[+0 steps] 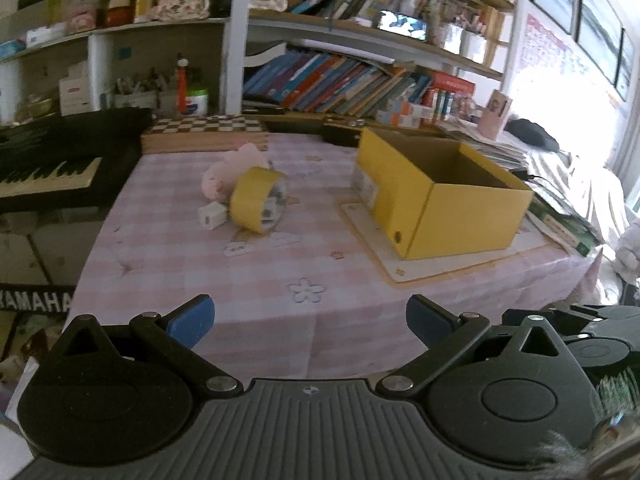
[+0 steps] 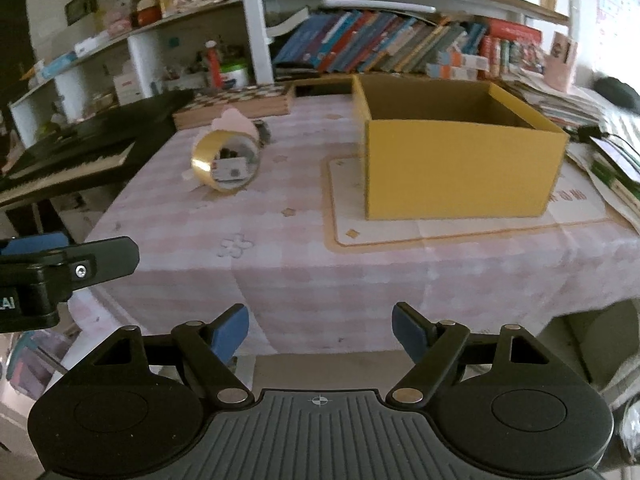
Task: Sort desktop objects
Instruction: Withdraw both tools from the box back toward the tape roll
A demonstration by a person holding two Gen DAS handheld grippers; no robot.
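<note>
A roll of yellow tape (image 1: pixel 258 200) stands on edge on the pink checked tablecloth (image 1: pixel 260 280), also in the right wrist view (image 2: pixel 224 160). A pink plush toy (image 1: pixel 234 168) lies behind it (image 2: pixel 236 122). A small white block (image 1: pixel 212 215) sits at the tape's left. An open, empty yellow cardboard box (image 1: pixel 440 196) stands on a cream mat at the right (image 2: pixel 456 160). My left gripper (image 1: pixel 310 320) is open and empty over the table's near edge. My right gripper (image 2: pixel 320 332) is open and empty in front of the table's near edge.
A black Yamaha keyboard (image 1: pixel 52 160) lies along the table's left side. A chessboard box (image 1: pixel 204 134) sits at the far edge below bookshelves (image 1: pixel 352 84). Stacked papers and books (image 2: pixel 600 136) crowd the right. The left gripper's body (image 2: pixel 60 272) shows at the left of the right wrist view.
</note>
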